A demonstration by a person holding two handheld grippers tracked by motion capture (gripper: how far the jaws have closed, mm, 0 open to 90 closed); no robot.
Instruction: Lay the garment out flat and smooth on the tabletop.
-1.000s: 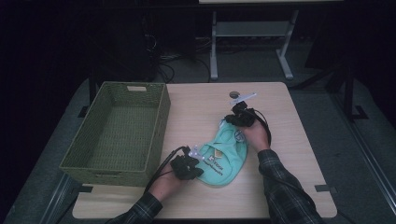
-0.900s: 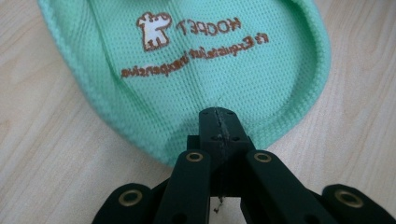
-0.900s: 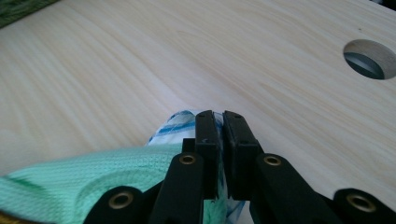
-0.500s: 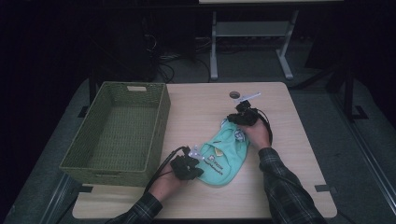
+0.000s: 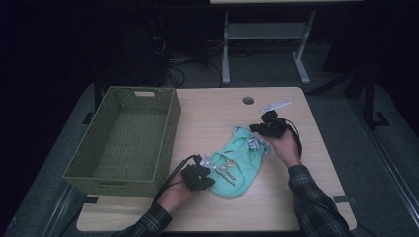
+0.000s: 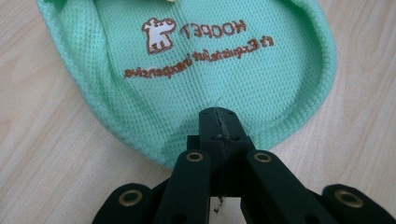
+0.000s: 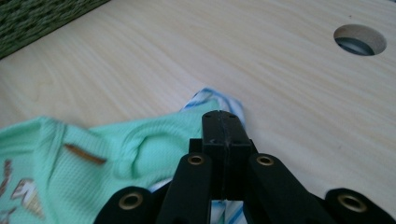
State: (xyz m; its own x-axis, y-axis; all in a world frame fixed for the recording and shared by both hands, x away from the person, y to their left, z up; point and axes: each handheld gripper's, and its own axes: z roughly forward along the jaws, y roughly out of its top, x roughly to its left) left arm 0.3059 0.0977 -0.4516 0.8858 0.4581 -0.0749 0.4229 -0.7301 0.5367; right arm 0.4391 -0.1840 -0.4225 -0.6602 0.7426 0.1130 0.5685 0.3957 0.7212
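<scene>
a dim room lies behind the work: dark floor, a tangle of cables and the pale legs of a stand past the far edge. in front of it is a light wooden table with a round cable hole near its far edge and a small pale object, too small to tell, just beyond the right hand. grey matting shows around the table's sides.

on the table's left part stands a green woven basket, rectangular, with a handle slot in its far wall. its inside is bare down to the woven floor.

the mint green mesh garment lies flat on the wood right of the basket, near it but apart, between the two hands. it carries brown lettering and a small animal logo, and a white-and-blue striped lining peeks out at its far end.

the left gripper has its jaws pressed together on the garment's rounded near hem, a fold of mesh pinched between them. in the high view it sits at the garment's near left edge, its cable trailing toward the basket's corner.

the right gripper is also clamped tight, on the far end of the garment where the striped lining shows. in the high view it is at the garment's far right corner, held by a hand in a plaid sleeve.
</scene>
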